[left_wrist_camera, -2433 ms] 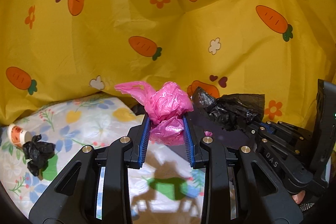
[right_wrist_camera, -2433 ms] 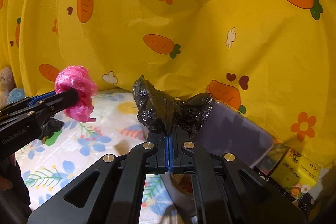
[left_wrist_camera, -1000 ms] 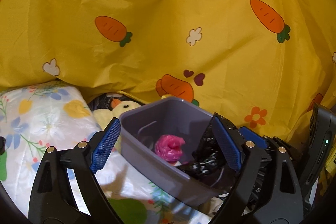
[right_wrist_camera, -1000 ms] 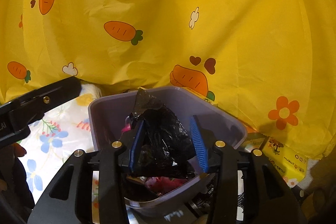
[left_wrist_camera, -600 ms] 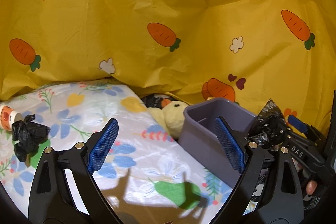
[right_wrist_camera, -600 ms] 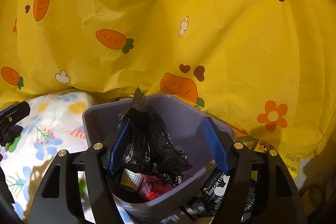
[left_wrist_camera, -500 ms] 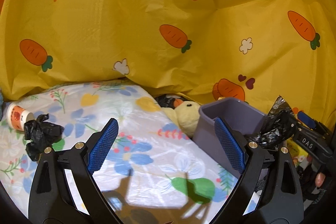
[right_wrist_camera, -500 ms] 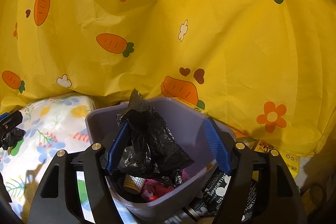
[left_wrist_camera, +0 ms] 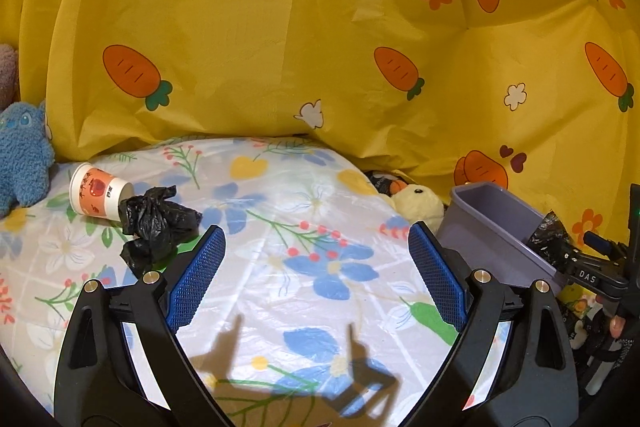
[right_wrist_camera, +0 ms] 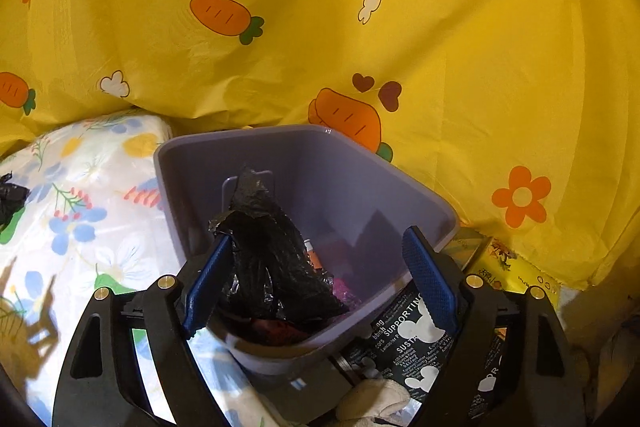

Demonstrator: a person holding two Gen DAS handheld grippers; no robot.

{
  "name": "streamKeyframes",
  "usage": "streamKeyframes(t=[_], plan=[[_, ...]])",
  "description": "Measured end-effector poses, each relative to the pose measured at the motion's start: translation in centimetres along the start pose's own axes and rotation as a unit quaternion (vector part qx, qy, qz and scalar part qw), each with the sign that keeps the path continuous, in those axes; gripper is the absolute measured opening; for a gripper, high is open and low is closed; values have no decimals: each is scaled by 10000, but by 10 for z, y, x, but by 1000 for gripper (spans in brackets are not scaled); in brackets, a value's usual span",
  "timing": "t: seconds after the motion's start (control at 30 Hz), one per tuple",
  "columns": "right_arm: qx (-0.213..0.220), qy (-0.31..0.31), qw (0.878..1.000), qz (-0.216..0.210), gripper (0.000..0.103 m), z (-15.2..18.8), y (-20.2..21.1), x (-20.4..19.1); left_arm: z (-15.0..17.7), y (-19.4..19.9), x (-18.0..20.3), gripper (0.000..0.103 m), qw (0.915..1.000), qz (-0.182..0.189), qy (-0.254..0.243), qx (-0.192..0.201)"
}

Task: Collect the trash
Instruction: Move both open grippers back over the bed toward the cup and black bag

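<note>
Ahead, the left gripper [left_wrist_camera: 316,277] is hovering wide open and empty over the floral sheet [left_wrist_camera: 280,227], near a crumpled black bag [left_wrist_camera: 156,223], while the right gripper [right_wrist_camera: 316,283] is opening around another black bag [right_wrist_camera: 272,259] inside the purple bin [right_wrist_camera: 320,163].

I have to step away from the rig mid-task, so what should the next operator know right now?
Left gripper: open, empty, over the floral sheet.
Right gripper: jaws opening over the purple bin; black bag leans on its left pad, not clamped.
Done: pink trash lies in the bin.
Left: crumpled black bag and tipped paper cup on the sheet, touching.
</note>
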State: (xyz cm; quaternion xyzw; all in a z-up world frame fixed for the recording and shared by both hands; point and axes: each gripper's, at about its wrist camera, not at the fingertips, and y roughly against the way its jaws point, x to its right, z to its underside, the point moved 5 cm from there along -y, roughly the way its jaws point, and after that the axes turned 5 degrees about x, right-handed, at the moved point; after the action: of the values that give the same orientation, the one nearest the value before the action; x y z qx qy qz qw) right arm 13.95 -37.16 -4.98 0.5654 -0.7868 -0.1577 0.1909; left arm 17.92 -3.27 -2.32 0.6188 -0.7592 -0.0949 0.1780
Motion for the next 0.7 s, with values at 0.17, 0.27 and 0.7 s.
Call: streamKeyframes(t=[0.17, 0.27, 0.7], plan=[[-26, 181, 9998, 26, 87, 14, 16, -5, 0, 9, -12, 91, 9999, -55, 91, 46], [5, 244, 9996, 172, 87, 18, 21, -5, 0, 13, -19, 91, 9998, -120, 139, 59], [736, 141, 9935, -858, 87, 5, 67, -46, -1, 34, -71, 91, 9971, -706, 223, 175]])
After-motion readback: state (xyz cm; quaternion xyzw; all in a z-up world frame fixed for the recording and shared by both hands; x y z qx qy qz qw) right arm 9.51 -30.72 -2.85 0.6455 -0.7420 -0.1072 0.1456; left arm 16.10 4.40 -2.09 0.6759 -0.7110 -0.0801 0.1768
